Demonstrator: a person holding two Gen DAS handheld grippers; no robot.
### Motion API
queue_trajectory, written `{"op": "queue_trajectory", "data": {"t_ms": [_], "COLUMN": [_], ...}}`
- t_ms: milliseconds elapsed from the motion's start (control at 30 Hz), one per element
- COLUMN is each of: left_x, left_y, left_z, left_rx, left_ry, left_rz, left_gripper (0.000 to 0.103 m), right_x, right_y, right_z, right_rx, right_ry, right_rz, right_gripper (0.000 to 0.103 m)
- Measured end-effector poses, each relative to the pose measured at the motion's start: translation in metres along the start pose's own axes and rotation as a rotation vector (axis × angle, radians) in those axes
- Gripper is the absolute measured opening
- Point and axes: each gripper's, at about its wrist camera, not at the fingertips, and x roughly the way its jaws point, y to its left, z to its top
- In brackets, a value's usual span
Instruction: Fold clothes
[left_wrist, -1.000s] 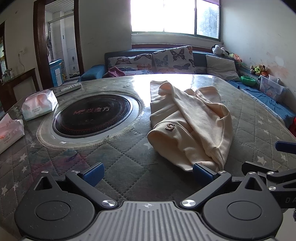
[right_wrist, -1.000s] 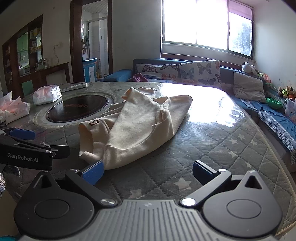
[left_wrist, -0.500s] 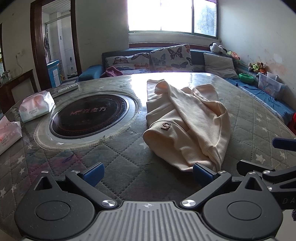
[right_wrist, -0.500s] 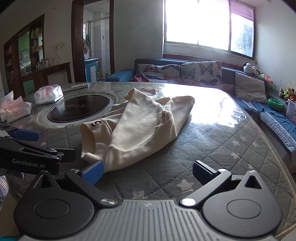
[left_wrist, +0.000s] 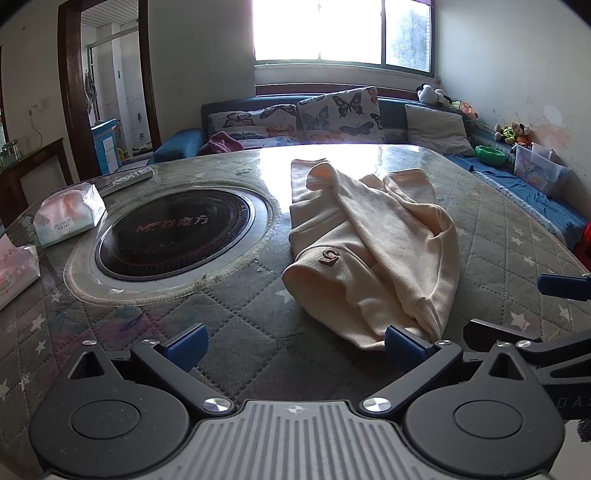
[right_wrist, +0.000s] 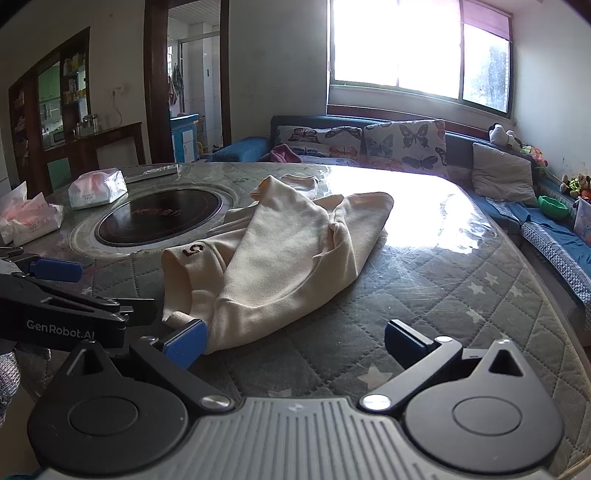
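Table (left_wrist: 258, 325): we see a wide round top under a quilted, star-printed cover, with a dark inset cooktop (left_wrist: 173, 232) at its middle and sofa cushions beyond the far edge.

Garment (left_wrist: 373, 251): a cream sweatshirt-like piece lies crumpled on the table, just right of the cooktop. Its long axis runs from the near edge away towards the window, leaning slightly left at the far end. A small brown "5" mark (left_wrist: 330, 256) sits on the near-left bulge; a loose sleeve or cuff pokes up at the far end.

Tissue packs (left_wrist: 68, 216): two soft packs rest at the far left, well apart from the garment.

Left gripper (left_wrist: 295, 345): its jaws are spread wide and hold nothing. The garment's near hem lies just ahead of its right finger, so the cloth sits forward and to the right of this tool.

Right gripper (right_wrist: 293, 345): we find it spread wide and empty too. Here the hem lies just ahead of its left finger (right_wrist: 184, 343), so the cloth sits forward and to the left.

Deciding relation: the near hem lies between the two tools, about equally close to both. We judge the next move to be each gripper closing inward on a hem corner to pull the piece flat before any fold.
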Motion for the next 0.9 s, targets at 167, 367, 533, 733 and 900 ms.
{"op": "queue_trajectory", "data": {"t_ms": [167, 367, 533, 733, 900], "left_x": [0.003, 0.007, 0.011, 0.016, 0.023], "left_y": [0.001, 0.003, 0.004, 0.006, 0.007], "left_z": [0.003, 0.008, 0.013, 0.019, 0.025], "left_rx": [-0.002, -0.001, 0.000, 0.001, 0.005], "left_ry": [0.003, 0.007, 0.011, 0.018, 0.028], "left_rz": [0.001, 0.003, 0.006, 0.008, 0.010], "left_gripper": [0.103, 0.103, 0.103, 0.103, 0.103], "right_x": [0.003, 0.007, 0.012, 0.020, 0.028], "right_y": [0.000, 0.000, -0.001, -0.004, -0.006], "right_z": [0.003, 0.008, 0.013, 0.019, 0.025], "right_rx": [-0.002, -0.003, -0.003, 0.004, 0.010], "right_ry": [0.003, 0.007, 0.009, 0.016, 0.025], "right_rz": [0.004, 0.009, 0.011, 0.021, 0.029], "right_gripper": [0.103, 0.103, 0.103, 0.103, 0.103]}}
